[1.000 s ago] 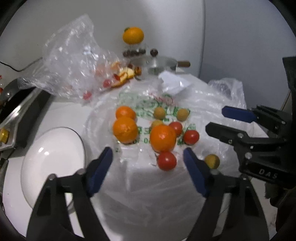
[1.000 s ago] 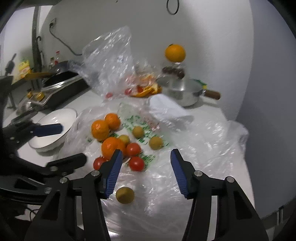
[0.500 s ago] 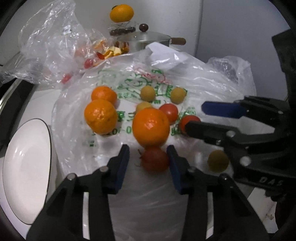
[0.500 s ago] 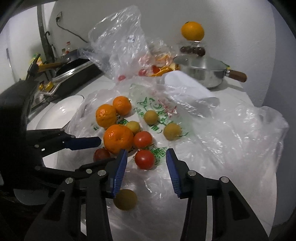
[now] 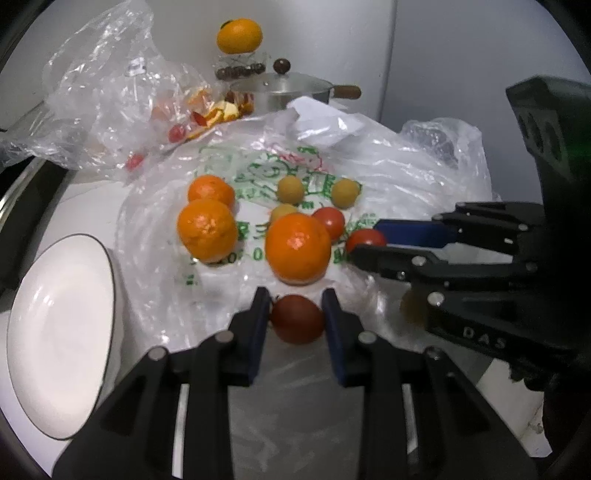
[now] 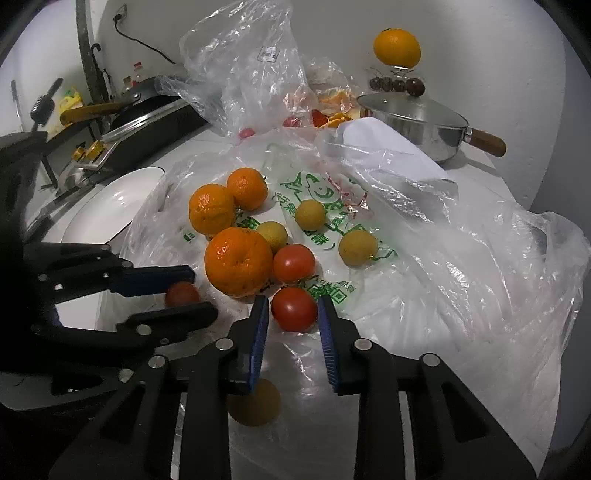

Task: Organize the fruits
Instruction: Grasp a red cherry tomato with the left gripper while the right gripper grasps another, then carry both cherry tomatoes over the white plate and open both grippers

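Note:
Fruit lies on a clear plastic bag (image 5: pixel 399 177) on the counter: three oranges, several small yellow fruits and several tomatoes. My left gripper (image 5: pixel 295 306) has its blue pads against both sides of a dark red tomato (image 5: pixel 297 323), just in front of the big orange (image 5: pixel 297 253). My right gripper (image 6: pixel 291 314) has its pads close on both sides of another tomato (image 6: pixel 294 308). In the right wrist view the left gripper (image 6: pixel 181 291) shows around its tomato (image 6: pixel 181 293). A yellow fruit (image 6: pixel 255 404) lies under the right gripper.
A white bowl (image 5: pixel 55 328) stands to the left of the bag. A second crumpled bag (image 5: pixel 107 96) with fruit scraps, a steel pot (image 5: pixel 284 90) with a wooden handle and an orange on a stand (image 5: pixel 239 35) are at the back. A stove (image 6: pixel 140 122) is at far left.
Both grippers moved forward and down onto the fruit and narrowed. The left one closed from wide open onto the dark tomato; the right one closed in around the other tomato.

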Action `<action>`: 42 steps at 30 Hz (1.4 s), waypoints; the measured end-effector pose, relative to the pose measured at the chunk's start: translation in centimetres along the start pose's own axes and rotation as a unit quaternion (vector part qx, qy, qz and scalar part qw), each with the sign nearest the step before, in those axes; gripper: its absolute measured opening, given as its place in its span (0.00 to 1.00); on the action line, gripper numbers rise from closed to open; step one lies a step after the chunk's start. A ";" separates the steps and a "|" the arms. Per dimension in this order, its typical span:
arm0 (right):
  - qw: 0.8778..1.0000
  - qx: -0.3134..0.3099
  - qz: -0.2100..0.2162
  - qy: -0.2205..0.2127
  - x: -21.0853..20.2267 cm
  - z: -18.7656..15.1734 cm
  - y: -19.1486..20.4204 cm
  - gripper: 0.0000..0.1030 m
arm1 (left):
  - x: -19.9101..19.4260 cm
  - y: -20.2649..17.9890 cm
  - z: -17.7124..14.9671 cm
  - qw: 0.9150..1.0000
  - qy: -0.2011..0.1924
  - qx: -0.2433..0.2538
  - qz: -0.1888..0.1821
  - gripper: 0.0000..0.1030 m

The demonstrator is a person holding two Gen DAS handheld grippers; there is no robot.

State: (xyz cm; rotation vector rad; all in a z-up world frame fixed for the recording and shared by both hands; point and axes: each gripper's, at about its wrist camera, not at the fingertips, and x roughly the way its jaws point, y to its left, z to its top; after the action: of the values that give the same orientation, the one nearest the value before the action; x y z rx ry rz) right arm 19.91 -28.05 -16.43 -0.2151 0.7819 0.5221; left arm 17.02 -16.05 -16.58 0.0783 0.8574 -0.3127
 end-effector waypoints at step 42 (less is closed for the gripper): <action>0.996 -0.048 -0.006 -0.076 -1.8 4.6 12.8 0.27 | -10.4 14.8 -4.2 0.988 -0.112 -0.092 0.049 0.29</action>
State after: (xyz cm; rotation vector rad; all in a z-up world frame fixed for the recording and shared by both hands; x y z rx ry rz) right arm 14.97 -16.12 -11.86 -0.2656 0.6071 0.5582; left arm 12.06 1.36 -12.38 -0.0862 0.6541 -0.1459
